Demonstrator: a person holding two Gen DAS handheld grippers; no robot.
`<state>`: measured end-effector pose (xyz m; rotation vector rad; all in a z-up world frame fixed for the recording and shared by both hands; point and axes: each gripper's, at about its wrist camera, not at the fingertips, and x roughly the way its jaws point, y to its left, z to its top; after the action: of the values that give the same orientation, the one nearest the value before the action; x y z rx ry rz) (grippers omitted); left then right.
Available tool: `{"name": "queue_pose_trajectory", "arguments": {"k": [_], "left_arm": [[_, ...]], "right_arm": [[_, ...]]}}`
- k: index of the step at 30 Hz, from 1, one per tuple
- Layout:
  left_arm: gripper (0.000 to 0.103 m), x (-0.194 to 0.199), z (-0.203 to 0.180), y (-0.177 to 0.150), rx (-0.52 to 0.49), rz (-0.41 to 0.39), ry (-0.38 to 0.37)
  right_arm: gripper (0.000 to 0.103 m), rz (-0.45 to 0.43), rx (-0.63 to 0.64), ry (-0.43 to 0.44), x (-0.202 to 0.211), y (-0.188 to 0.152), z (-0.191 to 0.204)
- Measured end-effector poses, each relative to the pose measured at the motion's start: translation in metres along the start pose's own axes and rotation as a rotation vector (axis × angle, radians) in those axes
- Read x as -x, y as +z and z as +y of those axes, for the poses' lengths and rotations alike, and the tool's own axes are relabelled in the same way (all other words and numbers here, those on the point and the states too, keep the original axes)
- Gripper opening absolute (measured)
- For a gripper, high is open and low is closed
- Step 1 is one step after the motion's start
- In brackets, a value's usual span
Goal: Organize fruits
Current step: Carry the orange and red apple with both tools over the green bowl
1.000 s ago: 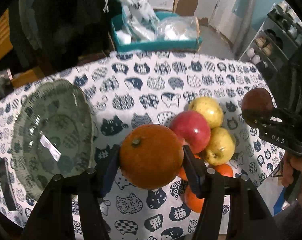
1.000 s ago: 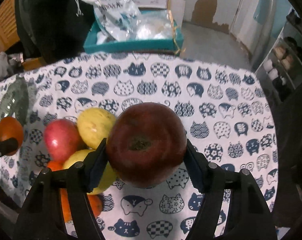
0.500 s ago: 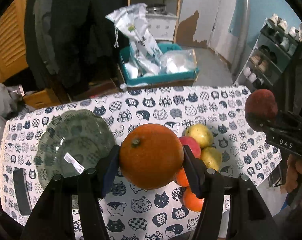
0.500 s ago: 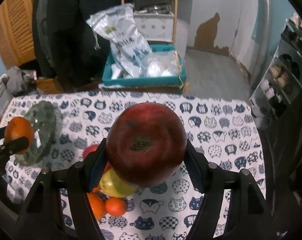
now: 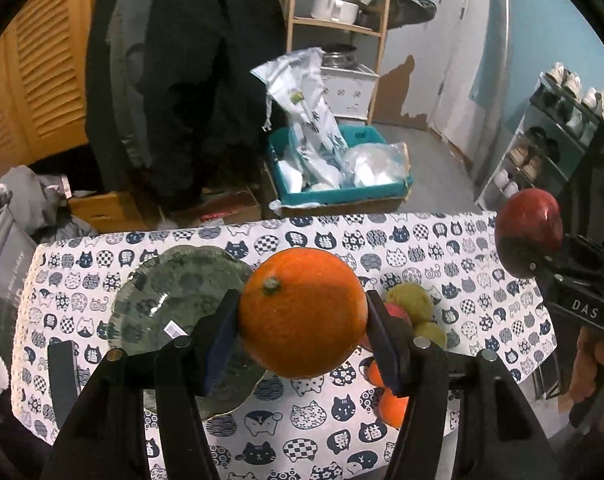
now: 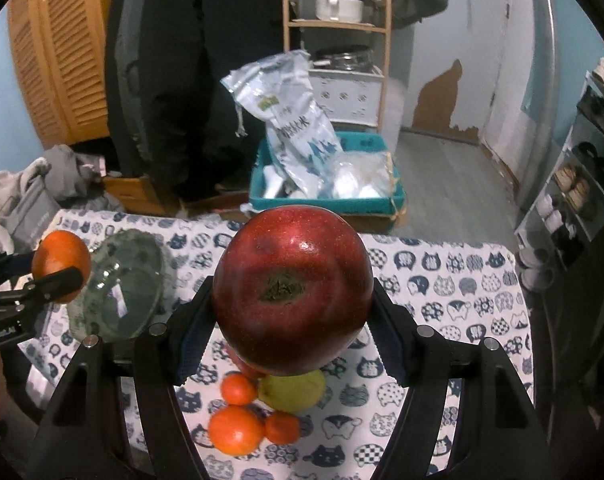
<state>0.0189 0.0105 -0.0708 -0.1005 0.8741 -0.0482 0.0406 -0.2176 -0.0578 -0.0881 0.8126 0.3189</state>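
Observation:
My left gripper (image 5: 300, 322) is shut on a large orange (image 5: 302, 312), held high over the cat-print tablecloth (image 5: 381, 240). My right gripper (image 6: 292, 312) is shut on a dark red apple (image 6: 292, 288); the same apple (image 5: 527, 228) shows at the right edge of the left wrist view. A glass plate (image 5: 170, 304) lies below and left of the orange. Loose fruit stays on the cloth: yellow-green apples (image 5: 415, 300), a yellow apple (image 6: 294, 392) and small oranges (image 6: 236, 428). The held orange (image 6: 60, 258) appears at far left in the right wrist view, over the plate (image 6: 118, 292).
A dark flat object (image 5: 62, 372) lies on the cloth left of the plate. Beyond the table's far edge stand a teal crate (image 5: 341, 184) with bags, a wooden shelf (image 5: 337, 28) and a dark hanging coat (image 5: 190, 80). A shoe rack (image 5: 549, 140) is at the right.
Both grippers have risen with their fruit; the table, plate and fruit pile now look smaller and lower, and more of the room behind shows.

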Motion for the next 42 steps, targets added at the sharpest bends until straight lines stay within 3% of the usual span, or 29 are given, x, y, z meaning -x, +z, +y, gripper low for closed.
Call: {"name": "queue_pose_trajectory", "arguments": {"k": [6, 16, 23, 31, 42], "left_arm": [[0.063, 0.013, 0.017, 0.003, 0.009, -0.04, 0.033], [0.062, 0.022, 0.06, 0.003, 0.083, -0.042, 0.051], [0.063, 0.023, 0.089, -0.001, 0.099, -0.045, 0.116], [0.063, 0.006, 0.13, -0.012, 0.154, 0.001, 0.15], [0.063, -0.055, 0.18, -0.041, 0.244, 0.133, 0.162]], "right_arm": [[0.071, -0.018, 0.028, 0.022, 0.002, 0.011, 0.023], [0.071, 0.002, 0.069, 0.076, -0.009, 0.023, 0.069], [0.071, 0.033, 0.103, 0.135, -0.03, 0.033, 0.111], [0.071, 0.118, 0.122, 0.182, -0.074, 0.031, 0.154], [0.071, 0.279, 0.154, 0.207, -0.146, 0.007, 0.198]]}}
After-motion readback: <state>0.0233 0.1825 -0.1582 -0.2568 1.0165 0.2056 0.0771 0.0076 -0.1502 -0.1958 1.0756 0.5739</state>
